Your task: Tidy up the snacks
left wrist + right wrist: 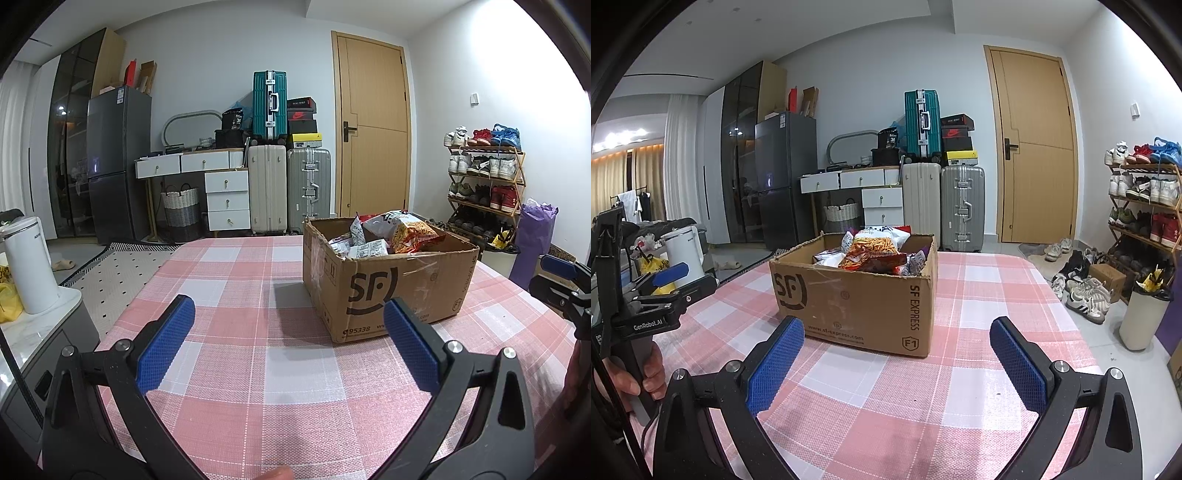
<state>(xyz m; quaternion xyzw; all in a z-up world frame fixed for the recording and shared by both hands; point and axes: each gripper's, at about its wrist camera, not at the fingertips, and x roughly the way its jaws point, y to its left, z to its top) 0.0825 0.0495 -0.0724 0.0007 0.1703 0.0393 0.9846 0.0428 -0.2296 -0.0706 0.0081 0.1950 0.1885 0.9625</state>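
A brown cardboard box (388, 291) (857, 299) printed "SF" stands on the pink-and-white checked tablecloth (240, 295) (979, 295). It is filled with snack bags; an orange-red bag (410, 230) (875, 249) lies on top among white packets (365, 247). My left gripper (288, 314) is open, nothing between its blue pads, with the box ahead to its right. My right gripper (897, 332) is open too, empty, the box just beyond its fingertips. In the right wrist view the left gripper (670, 275) shows at the left edge, held by a hand (646, 373).
A white kettle (27, 262) (685, 254) stands on a side counter left of the table. A white bin (1143, 317) and scattered shoes (1086, 291) are on the floor to the right, beside a shoe rack (487, 177). Suitcases, drawers and a door stand behind.
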